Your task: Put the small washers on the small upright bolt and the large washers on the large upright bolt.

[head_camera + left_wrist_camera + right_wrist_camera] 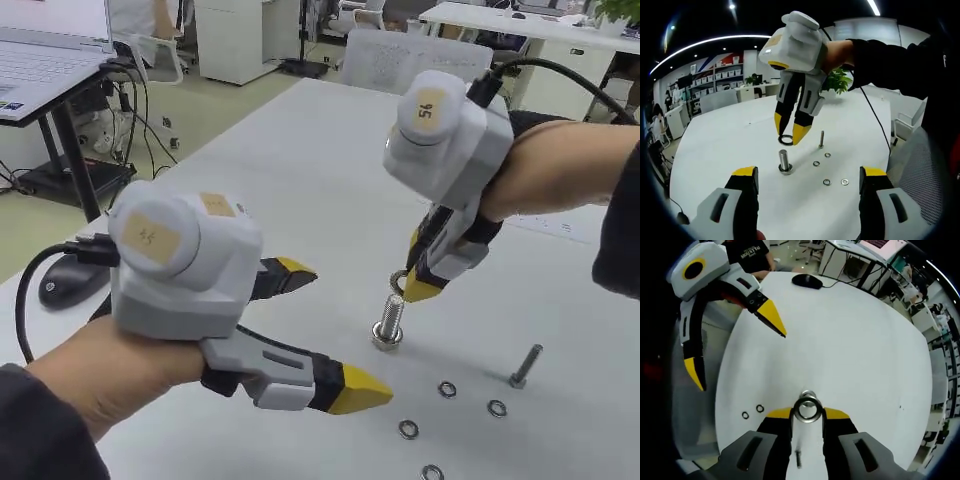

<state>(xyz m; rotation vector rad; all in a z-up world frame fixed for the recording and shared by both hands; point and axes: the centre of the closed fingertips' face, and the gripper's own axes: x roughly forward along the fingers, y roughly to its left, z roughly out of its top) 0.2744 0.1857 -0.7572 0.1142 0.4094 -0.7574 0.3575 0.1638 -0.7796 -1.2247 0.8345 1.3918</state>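
Large washer [796,410]: held flat between the jaws of my right gripper [789,132], which is clenched on its rim. The washer hangs directly above the tip of the large upright bolt [390,318], close to it but not yet down over the thread. In the right gripper view the ring sits centred on the bolt top.

Large bolt status: there is a wider collar at the base. I cannot tell whether this is the bolt's own head or washers already stacked there, so the number of large washers fitted is unknown.

Small upright bolt [524,366]: stands well to the right of the large bolt, and its shank looks bare.

Small washers [447,389]: four lie flat on the bench [300,160], in front of and between the two bolts. They are apart from one another, and none is on a bolt.

Left gripper [328,330]: released, jaws wide apart, grasping nothing. It hovers over the bench just left of the large bolt.

Progress, as judged from this layout:
- Large side — one washer is lined up and waiting to be lowered onto the bolt.
- Small side — not begun; all four small washers have to be picked up and threaded onto the small bolt.
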